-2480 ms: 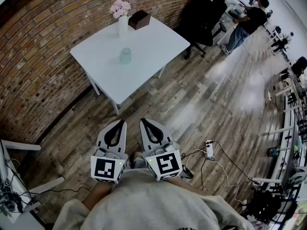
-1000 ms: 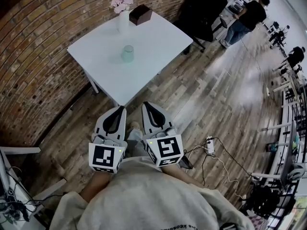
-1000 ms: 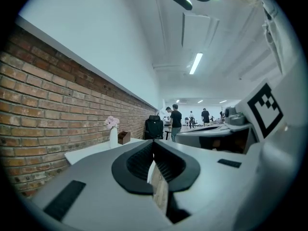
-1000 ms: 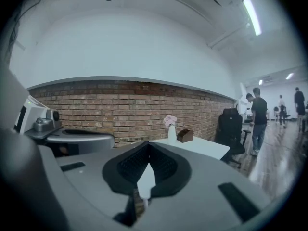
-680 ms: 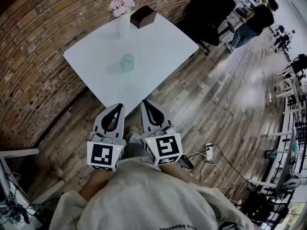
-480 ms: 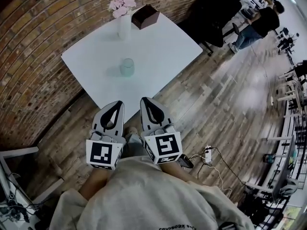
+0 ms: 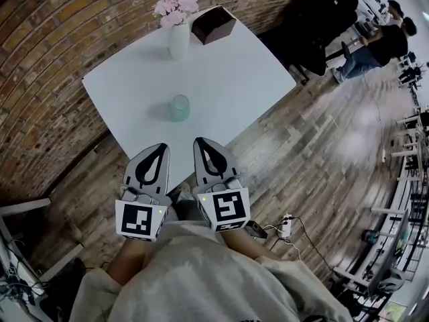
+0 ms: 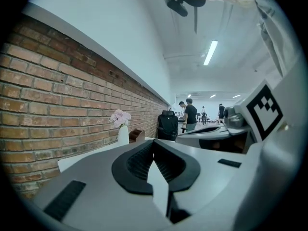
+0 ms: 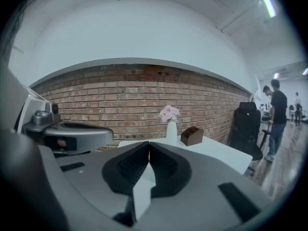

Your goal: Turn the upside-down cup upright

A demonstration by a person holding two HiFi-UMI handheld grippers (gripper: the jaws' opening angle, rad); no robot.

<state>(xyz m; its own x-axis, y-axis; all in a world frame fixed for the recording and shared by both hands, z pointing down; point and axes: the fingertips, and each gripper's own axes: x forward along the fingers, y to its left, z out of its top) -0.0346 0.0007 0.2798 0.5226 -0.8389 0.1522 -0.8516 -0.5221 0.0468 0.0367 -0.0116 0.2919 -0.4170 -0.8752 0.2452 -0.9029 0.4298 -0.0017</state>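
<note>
A pale green cup (image 7: 179,106) stands mouth-down near the middle of the white table (image 7: 241,86). Both grippers are held side by side at the table's near corner, short of the cup. My left gripper (image 7: 161,147) is shut with nothing in it, and my right gripper (image 7: 200,142) is shut and empty too. In the left gripper view the jaw tips (image 8: 153,142) meet, and my own jaws hide the cup. The right gripper view shows its tips (image 9: 148,144) touching, with the table (image 9: 219,153) beyond and no cup visible.
A white vase of pink flowers (image 7: 177,20) and a dark brown box (image 7: 214,25) stand at the table's far corner by the brick wall (image 7: 47,59). A black office chair (image 7: 325,19) and standing people (image 7: 379,42) are to the right. A power strip with cables (image 7: 285,228) lies on the wooden floor.
The table and cup have come closer in the head view; both grippers now overlap the table's near corner. The jaws stay shut.
</note>
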